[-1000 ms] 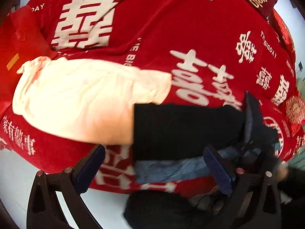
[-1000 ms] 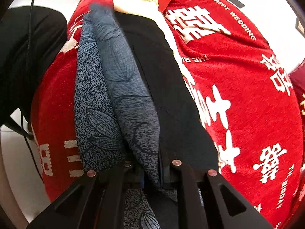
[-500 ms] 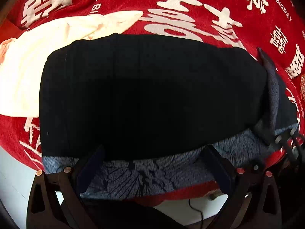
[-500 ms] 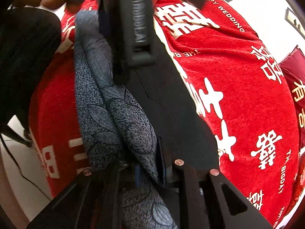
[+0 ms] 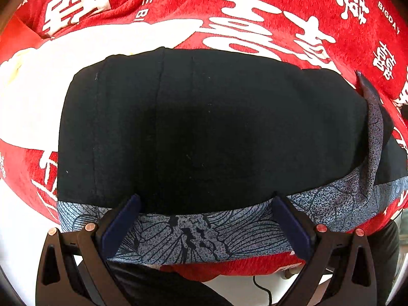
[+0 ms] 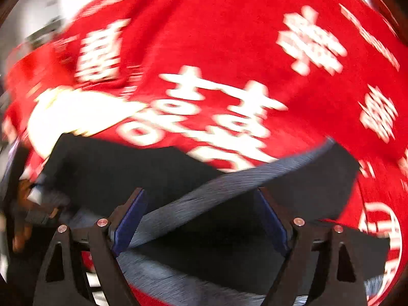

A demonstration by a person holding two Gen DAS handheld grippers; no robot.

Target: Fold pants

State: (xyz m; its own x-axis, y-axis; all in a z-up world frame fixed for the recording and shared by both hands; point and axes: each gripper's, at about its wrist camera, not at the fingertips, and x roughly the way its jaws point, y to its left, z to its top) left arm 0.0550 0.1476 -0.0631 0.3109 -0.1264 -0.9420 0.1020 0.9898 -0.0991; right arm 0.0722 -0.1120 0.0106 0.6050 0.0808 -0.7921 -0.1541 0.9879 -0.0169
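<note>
Black folded pants with blue-grey leaf-print lining [image 5: 209, 127] lie flat on red blanket with white characters [image 5: 280, 7], lining strip at 6 o'clock. Left gripper [image 5: 204, 219] wide open, empty, over the strip. Right gripper [image 6: 201, 214] wide open, holding nothing; blurred. Cream cloth [image 5: 33, 97] at 9 o'clock.

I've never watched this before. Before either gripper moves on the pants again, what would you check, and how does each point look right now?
1. Left gripper open over the patterned band: ok.
2. Right gripper open, holding nothing: ok.
3. Pants lie flat on the red blanket: not ok, a flap sticks up.
4. White garment apart from the pants: not ok, they overlap.
5. Right view sharp: not ok, blurred.
</note>
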